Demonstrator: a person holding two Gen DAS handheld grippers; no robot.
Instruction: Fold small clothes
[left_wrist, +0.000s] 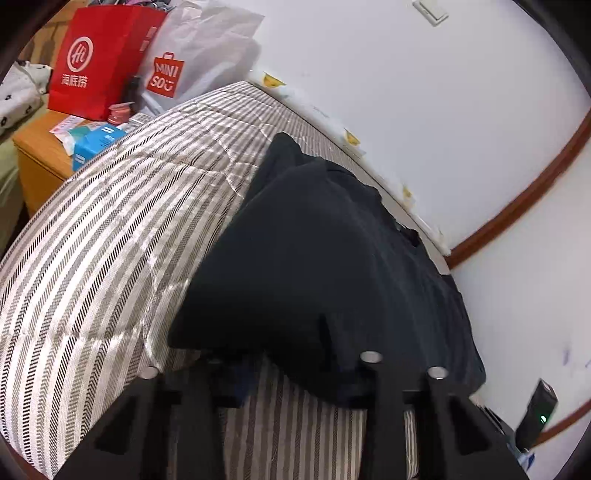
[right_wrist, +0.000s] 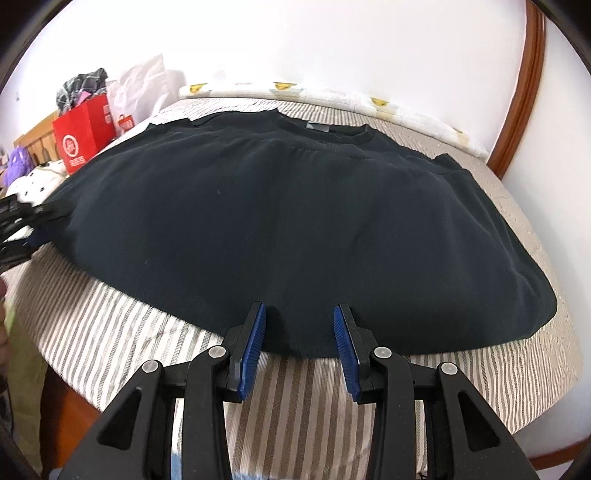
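Right claw (right_wrist: 299, 345) agape astride black shirt (right_wrist: 280, 221) hem; left claw (left_wrist: 291, 373) state unclear; clothes-stuffed red bag (right_wrist: 83, 136).

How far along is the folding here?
Done: black T-shirt spread flat on the striped bed. In hand: right gripper open astride the hem; left gripper at its side edge, grip unclear. Left: every fold.

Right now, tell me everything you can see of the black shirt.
The black shirt is a soft knit with a ribbed round collar and a grey neck label. It lies spread flat on the striped bed cover, collar toward the wall. Its near hem sits between the open right claw; the left claw is at its left edge.
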